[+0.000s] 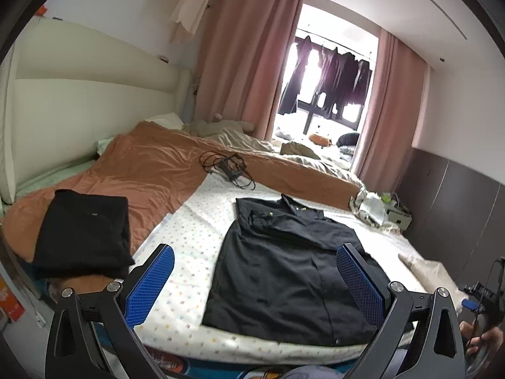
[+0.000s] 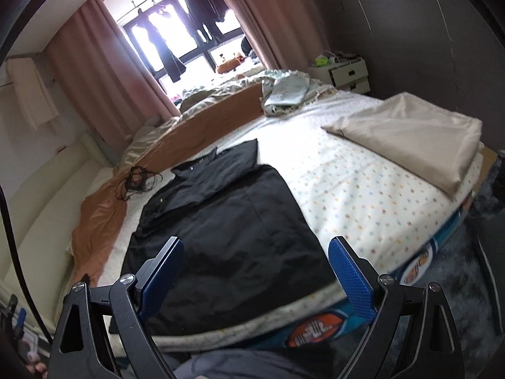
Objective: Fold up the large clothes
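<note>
**Hovering claws above a dark shirt laid out on a bed**

Lying flat on the white bed sheet with small coloured dots point(image 1: 189, 240), the large dark navy collared shirt point(image 1: 284, 268) has its collar towards the far side of the bed and its hem near the mattress edge closest to the cameras. Its sleeves appear folded inward across the upper body. The left claw point(image 1: 255, 281), with blue textured pads point(image 1: 151, 284), is spread wide and holds nothing; it hangs above the near edge of the bed, over the shirt's lower left part. The right claw point(image 2: 255, 276) is likewise spread wide and empty, above the shirt's hem.

To the left, a folded black garment point(image 1: 85, 230) rests on the rust-orange blanket point(image 1: 151, 170), well apart from the shirt. A tangle of black cable point(image 1: 227, 165) lies on the blanket's edge beyond the collar. In the right wrist view, a folded beige cloth point(image 2: 410, 139) sits on the sheet to the right of the shirt, apart from it. Pink curtains point(image 1: 246, 63) frame a bright window with dark clothes hanging point(image 1: 328, 72). A white bedside cabinet point(image 2: 344, 74) stands at the far corner.
</note>
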A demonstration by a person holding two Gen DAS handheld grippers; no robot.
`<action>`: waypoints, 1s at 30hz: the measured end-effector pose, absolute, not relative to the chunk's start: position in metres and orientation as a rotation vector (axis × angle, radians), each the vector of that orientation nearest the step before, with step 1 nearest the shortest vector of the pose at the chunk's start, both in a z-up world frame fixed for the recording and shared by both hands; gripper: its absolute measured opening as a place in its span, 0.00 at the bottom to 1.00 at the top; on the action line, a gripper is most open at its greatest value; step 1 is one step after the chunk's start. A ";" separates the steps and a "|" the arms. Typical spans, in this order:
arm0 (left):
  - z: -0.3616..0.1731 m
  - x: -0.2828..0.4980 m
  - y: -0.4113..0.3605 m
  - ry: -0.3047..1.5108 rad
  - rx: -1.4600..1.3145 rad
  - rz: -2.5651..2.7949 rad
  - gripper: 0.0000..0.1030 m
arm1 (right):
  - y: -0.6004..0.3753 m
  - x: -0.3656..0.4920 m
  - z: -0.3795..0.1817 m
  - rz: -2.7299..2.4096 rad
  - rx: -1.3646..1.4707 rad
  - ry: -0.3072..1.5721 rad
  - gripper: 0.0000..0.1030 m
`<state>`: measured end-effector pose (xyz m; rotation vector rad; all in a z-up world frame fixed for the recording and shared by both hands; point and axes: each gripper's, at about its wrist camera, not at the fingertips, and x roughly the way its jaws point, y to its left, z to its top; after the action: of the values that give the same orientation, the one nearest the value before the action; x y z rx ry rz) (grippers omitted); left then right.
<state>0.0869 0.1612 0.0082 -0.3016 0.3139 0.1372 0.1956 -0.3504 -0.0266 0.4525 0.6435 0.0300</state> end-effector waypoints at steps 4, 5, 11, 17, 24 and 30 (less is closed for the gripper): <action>-0.009 0.069 0.153 0.351 -0.306 0.121 1.00 | -0.359 0.179 -0.042 0.030 0.454 0.676 0.90; -0.015 0.064 0.152 0.357 -0.314 0.120 1.00 | -0.362 0.175 -0.046 0.029 0.452 0.686 0.90; -0.045 0.046 0.151 0.413 -0.389 0.132 0.99 | -0.377 0.158 -0.057 0.042 0.444 0.718 0.90; -0.056 0.040 0.147 0.443 -0.416 0.140 0.99 | -0.391 0.150 -0.056 0.054 0.428 0.706 0.90; -0.065 0.044 0.142 0.485 -0.434 0.157 0.99 | -0.403 0.144 -0.075 0.067 0.436 0.738 0.89; -0.065 0.060 0.150 0.530 -0.451 0.177 0.96 | -0.409 0.160 -0.083 0.099 0.483 0.760 0.88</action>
<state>0.0602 0.1502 -0.0654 -0.4510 0.5297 0.1768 0.1601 -0.4090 -0.0825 0.4833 0.7597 0.0994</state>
